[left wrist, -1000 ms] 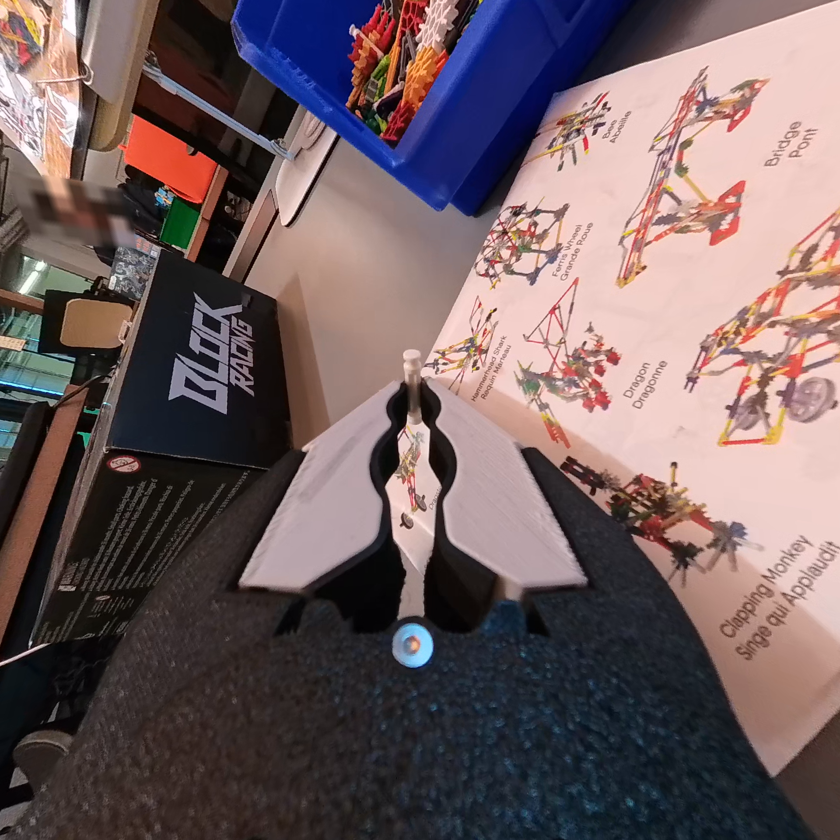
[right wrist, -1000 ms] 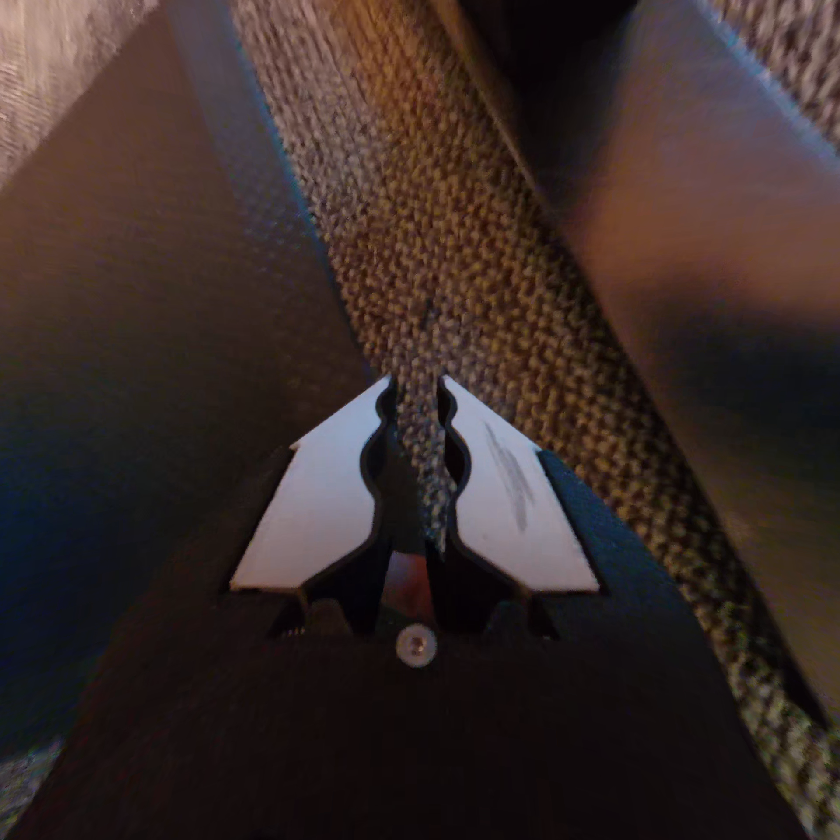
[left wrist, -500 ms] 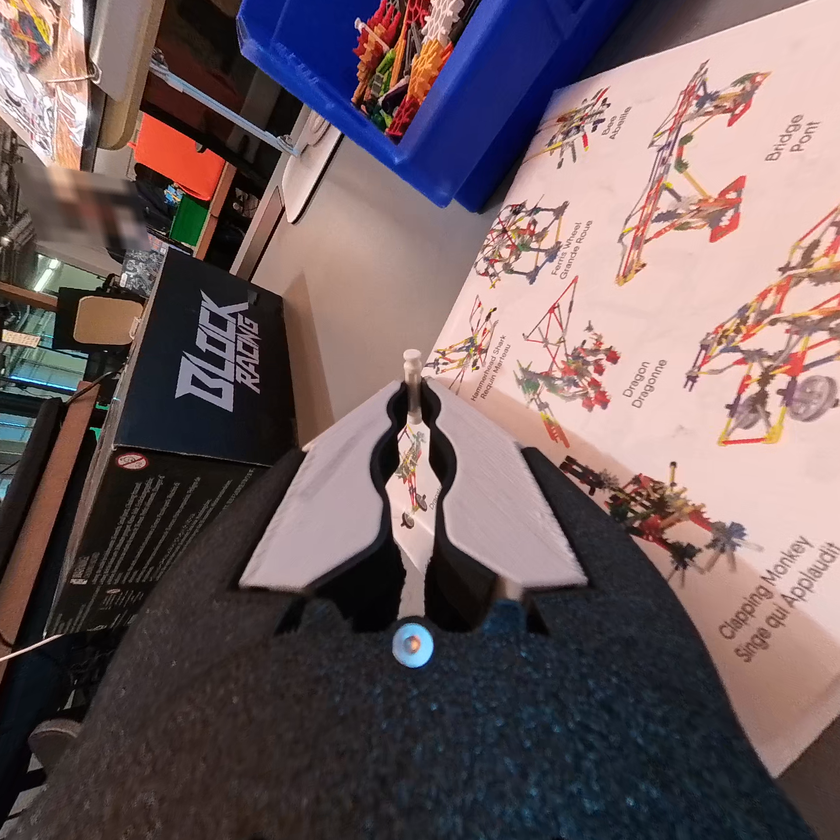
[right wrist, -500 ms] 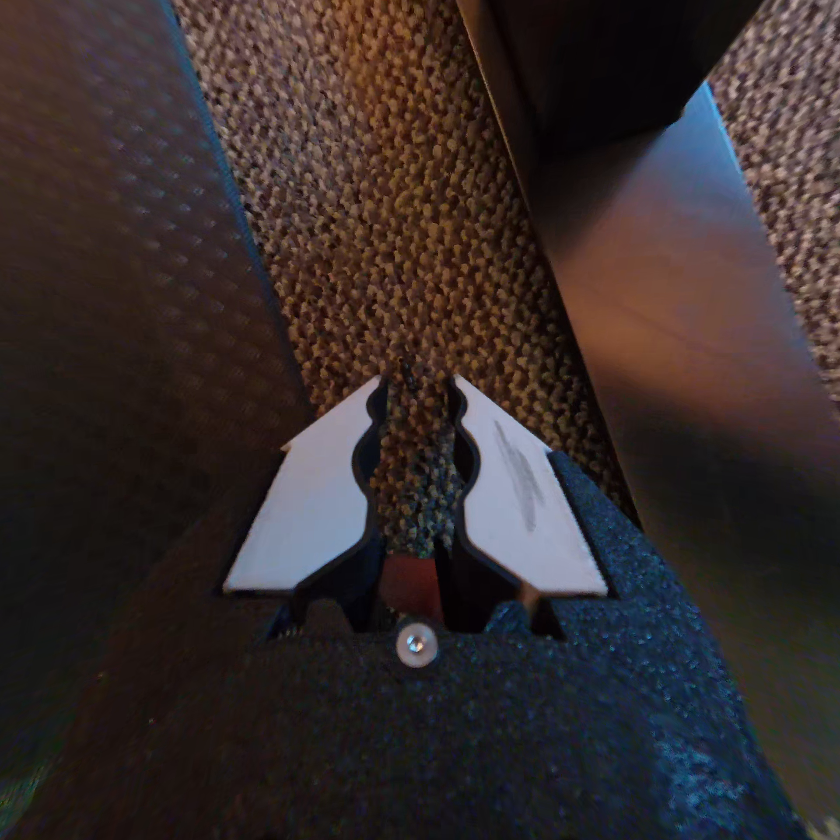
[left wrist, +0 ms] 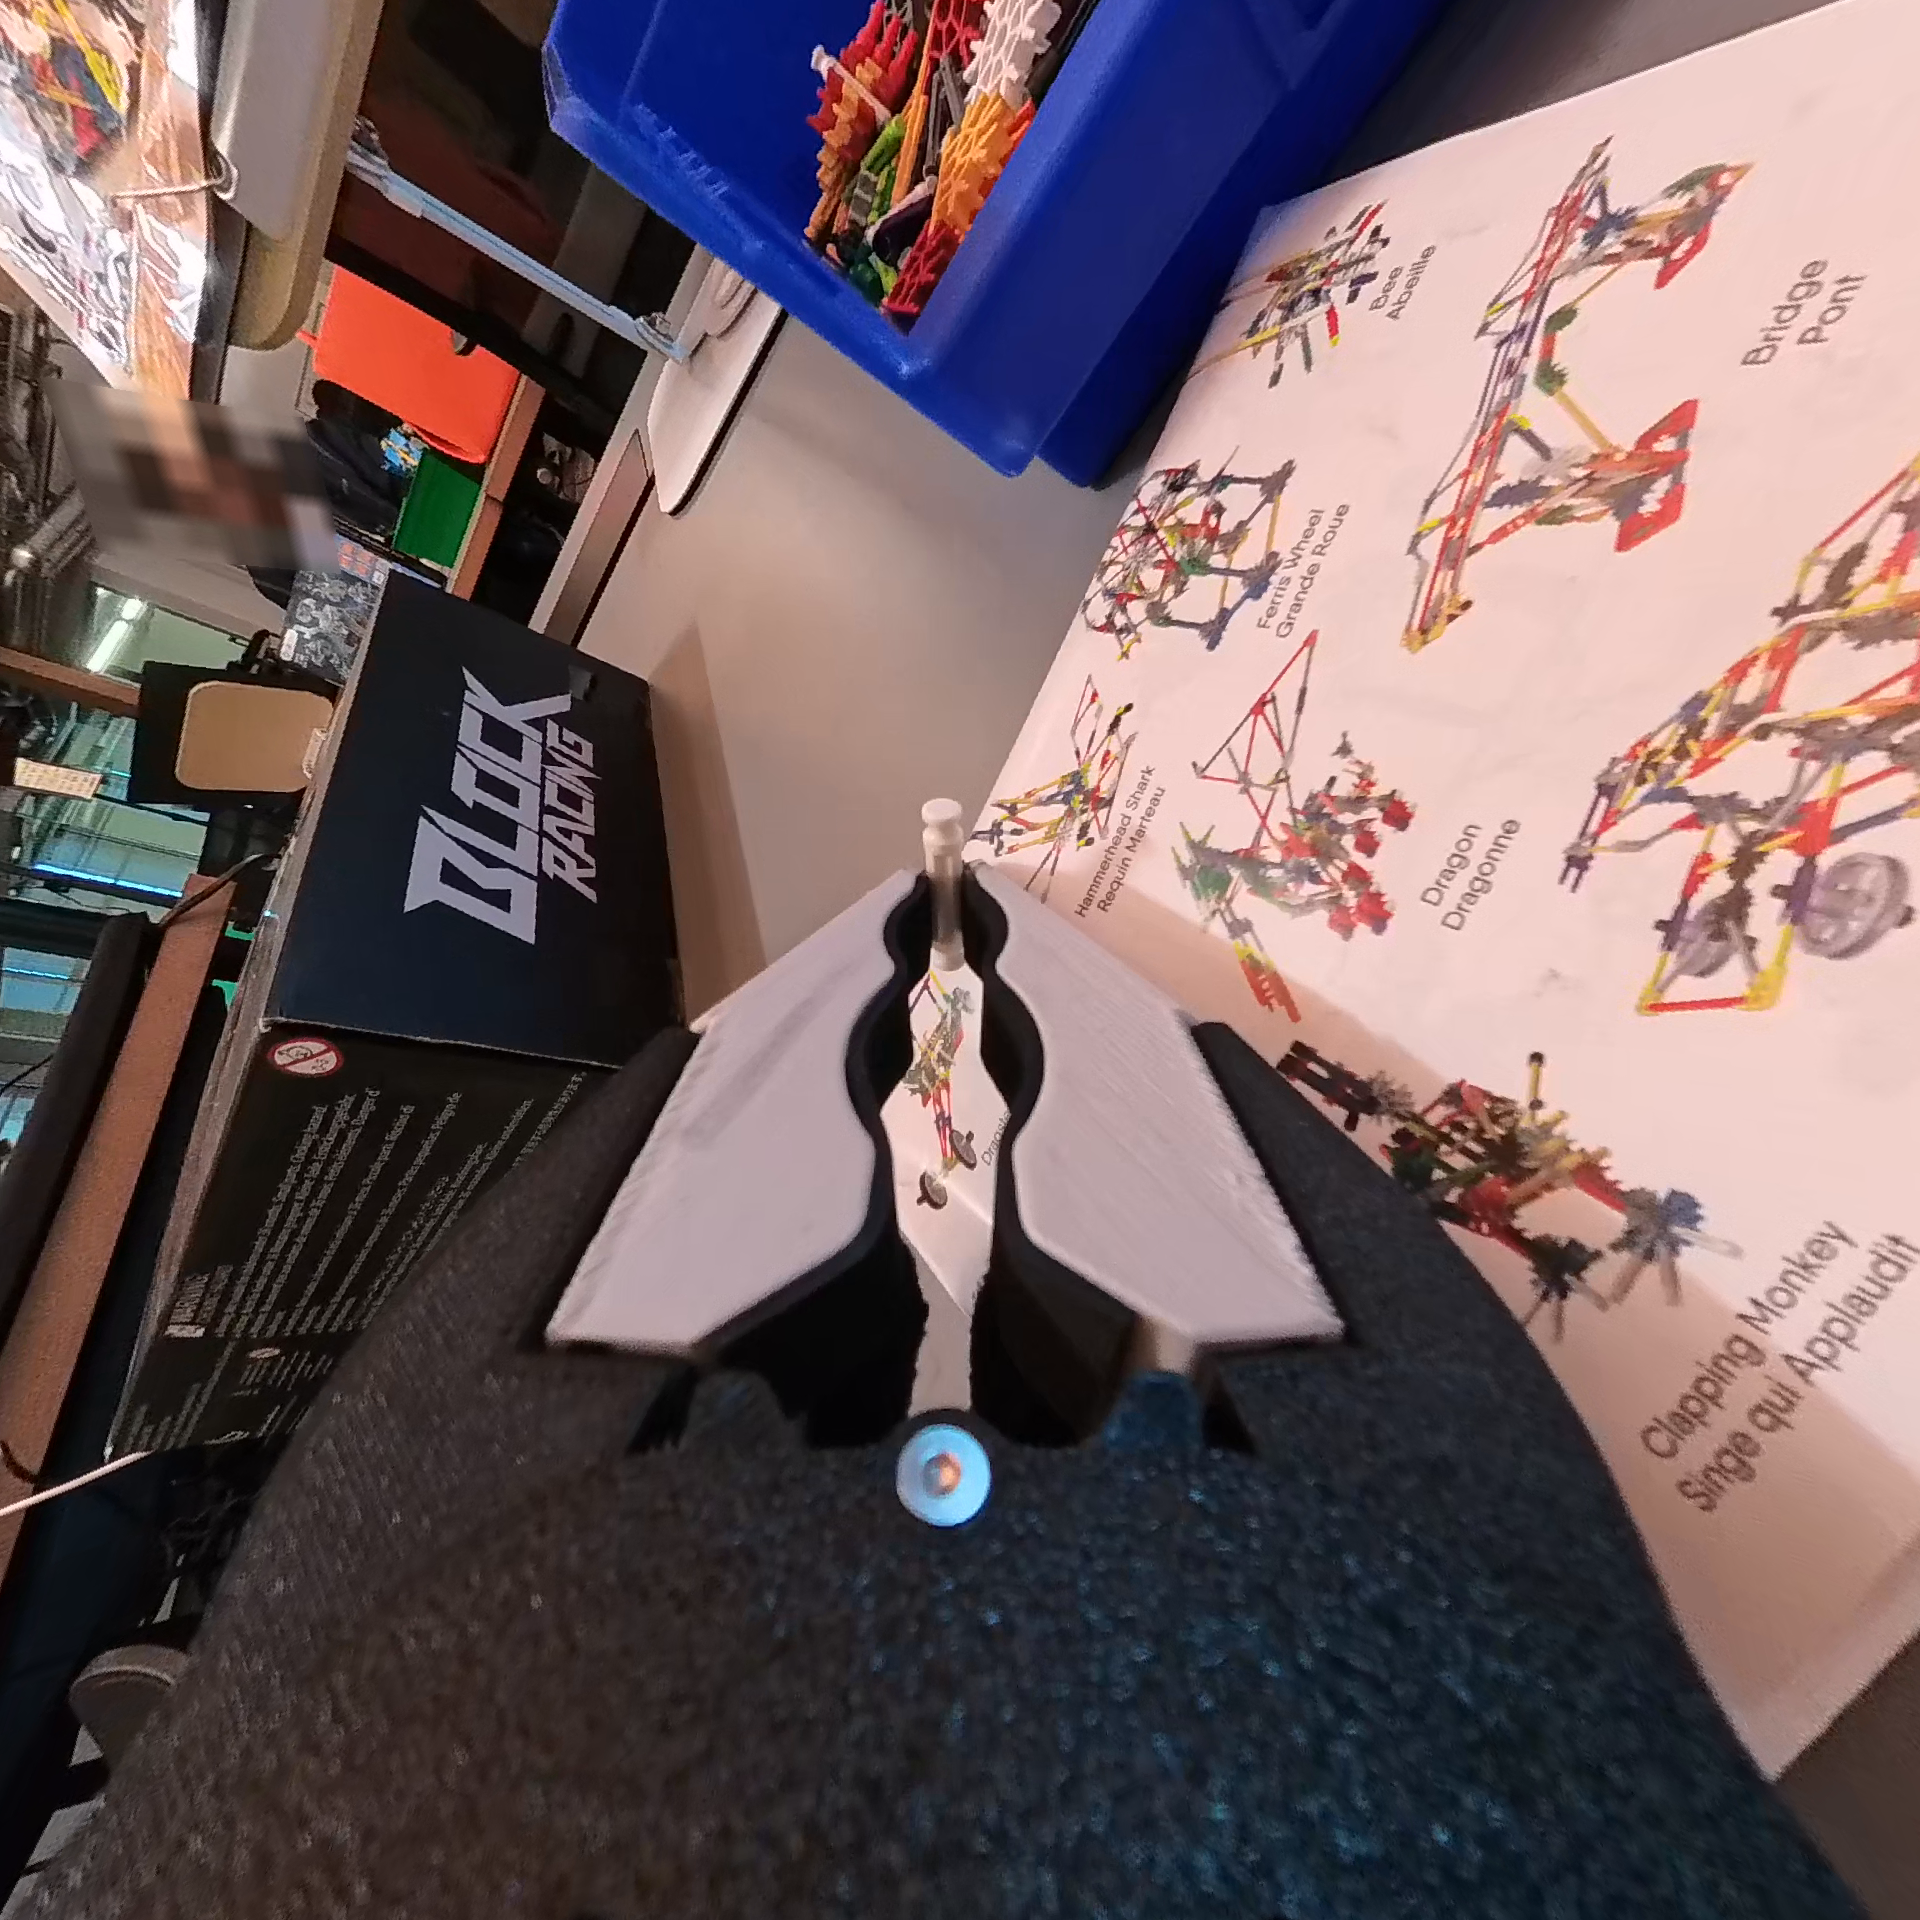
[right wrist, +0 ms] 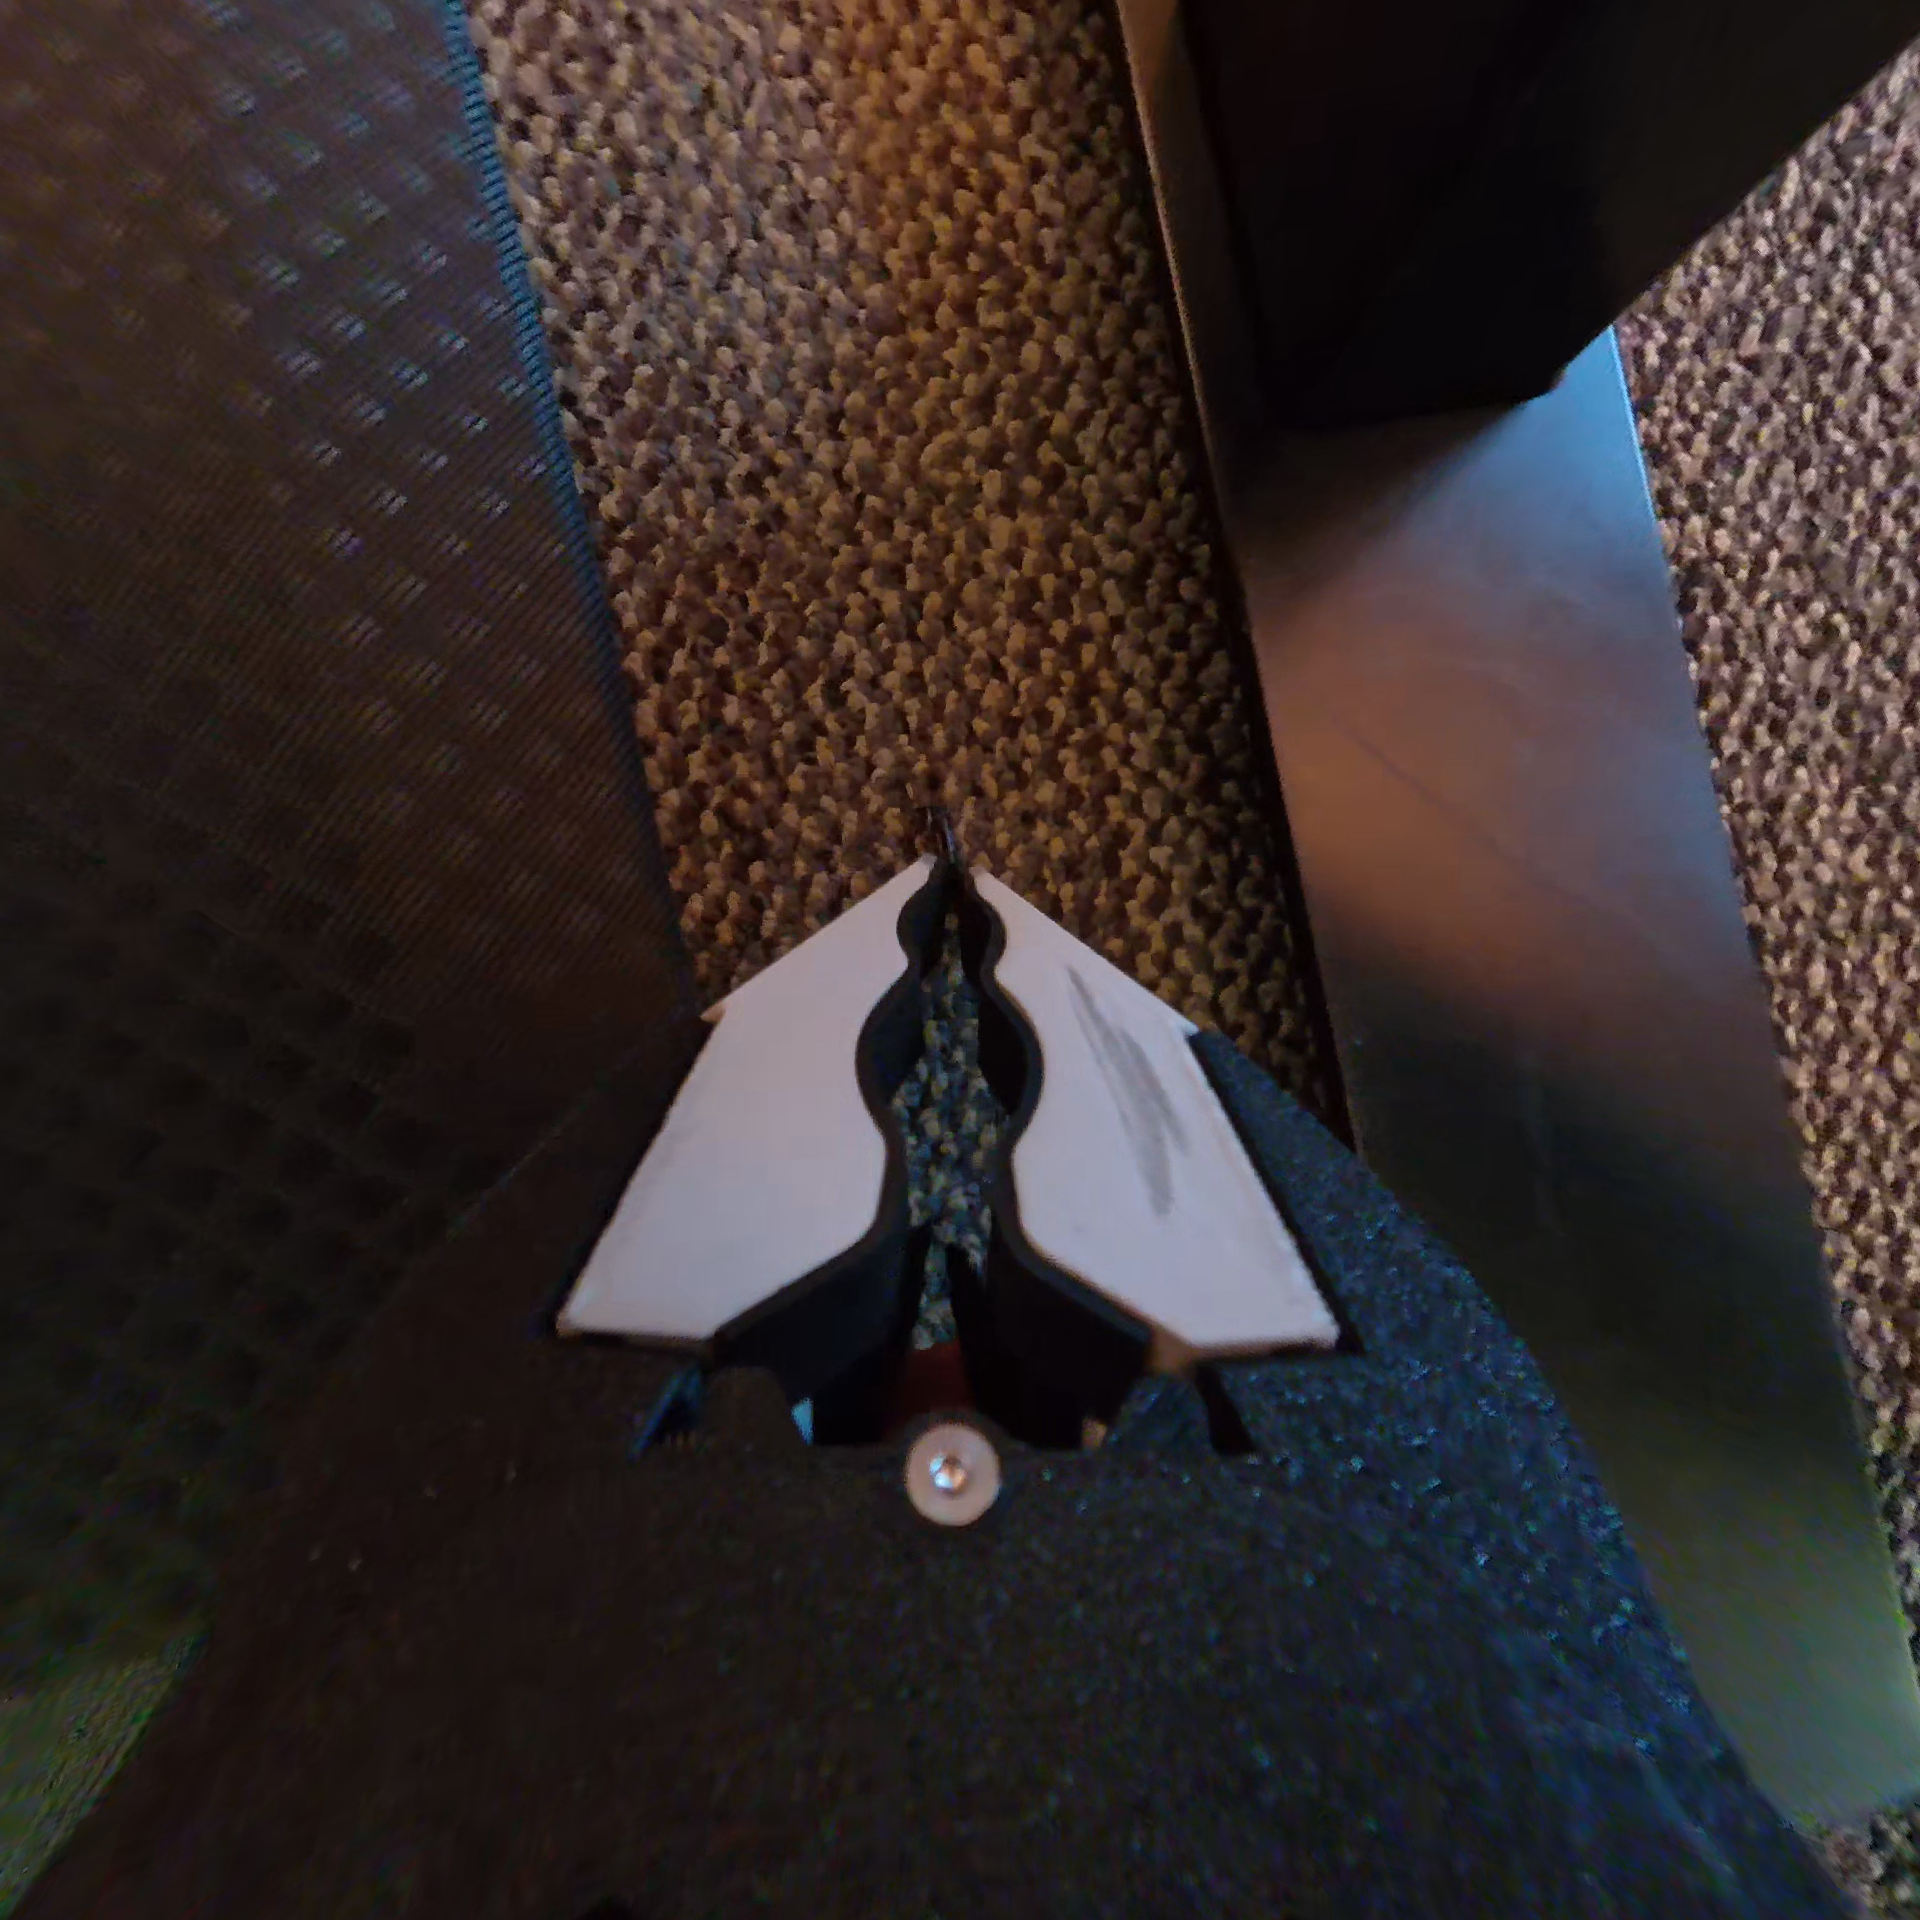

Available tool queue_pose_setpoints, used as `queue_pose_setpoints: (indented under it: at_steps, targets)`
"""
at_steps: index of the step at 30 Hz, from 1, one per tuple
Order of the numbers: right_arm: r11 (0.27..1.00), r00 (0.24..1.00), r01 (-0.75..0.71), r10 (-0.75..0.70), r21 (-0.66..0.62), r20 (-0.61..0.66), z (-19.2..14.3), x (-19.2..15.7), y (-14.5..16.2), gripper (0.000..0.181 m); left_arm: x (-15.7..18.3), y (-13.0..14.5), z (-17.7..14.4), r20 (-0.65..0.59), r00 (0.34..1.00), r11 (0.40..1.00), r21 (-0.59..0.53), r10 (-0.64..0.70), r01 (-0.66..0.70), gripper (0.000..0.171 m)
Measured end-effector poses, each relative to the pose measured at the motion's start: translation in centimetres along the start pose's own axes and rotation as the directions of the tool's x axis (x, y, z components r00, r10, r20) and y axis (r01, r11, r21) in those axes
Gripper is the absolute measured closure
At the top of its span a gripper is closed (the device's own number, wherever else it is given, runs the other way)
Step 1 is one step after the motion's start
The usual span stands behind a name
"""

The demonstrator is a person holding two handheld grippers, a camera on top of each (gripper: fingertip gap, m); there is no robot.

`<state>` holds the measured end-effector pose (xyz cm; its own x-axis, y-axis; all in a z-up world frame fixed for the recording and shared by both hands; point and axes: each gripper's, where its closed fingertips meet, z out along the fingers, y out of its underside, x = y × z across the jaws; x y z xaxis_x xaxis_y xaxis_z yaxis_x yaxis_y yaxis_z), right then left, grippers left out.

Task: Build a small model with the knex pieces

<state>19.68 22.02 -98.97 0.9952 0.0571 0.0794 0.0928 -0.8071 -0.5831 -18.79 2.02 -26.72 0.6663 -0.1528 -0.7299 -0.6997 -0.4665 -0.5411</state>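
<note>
Since a second ago the right gripper (right wrist: 951, 868) has drawn its fingers from a clear gap to tips nearly meeting, and its view has sharpened; the left view has barely shifted, the bin and box sliding a little across the frame.

Left wrist view: the left gripper (left wrist: 943, 894) pinches a small white rod (left wrist: 941, 868) at its fingertips, the rod's knobbed end poking out past them. It hangs over the near edge of a white sheet (left wrist: 1558, 727) printed with coloured toy models, which lies flat on a pale grey table (left wrist: 831, 582). A blue bin (left wrist: 1039, 343) full of bright building pieces (left wrist: 914, 135) sits on the table touching the sheet's far corner. A dark box (left wrist: 447, 904) stands off the table's left edge. Bare tabletop runs between box, bin and sheet; beyond lie shelves and clutter, with a mosaic patch.

Right wrist view: the right gripper points down at speckled brown carpet (right wrist: 883, 520). Its fingers are pressed almost together at the tips, with a thin dark sliver (right wrist: 943, 831) between them; I cannot tell what it is. Dark woven fabric (right wrist: 260, 623) fills the left side, and a dark metal leg (right wrist: 1507, 831) slants down the right. Only a strip of carpet lies open between them.
</note>
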Motion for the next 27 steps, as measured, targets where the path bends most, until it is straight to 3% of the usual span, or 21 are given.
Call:
queue_pose_setpoints:
  at_steps: [6, 11, 19, 27]
  targets:
    - [0.998, 0.999, -0.029, 0.028, 0.05, 0.028, -1.5, 0.2, -0.3, 0.181, 0.0, 0.0, 0.0, 0.0, 1.0, 1.0, 0.003, 0.003, -0.003, 0.169]
    - [0.985, 0.998, -0.063, 0.061, 0.159, 0.02, -6.7, 2.3, -0.9, 0.181, 0.1, -0.1, 0.0, -0.006, 1.0, 1.0, 0.014, 0.004, -0.004, 0.169]
    - [0.944, 1.0, -0.019, 0.025, 0.329, -0.014, -20.7, 6.6, -1.8, 0.181, 0.0, -0.2, -0.1, -0.007, 1.0, 1.0, 0.026, 0.008, -0.007, 0.169]
    - [0.888, 0.991, 0.132, -0.134, 0.441, -0.026, -40.0, 10.4, -0.5, 0.181, 0.3, -0.6, -0.1, -0.033, 0.999, 0.998, 0.055, 0.014, -0.012, 0.169]
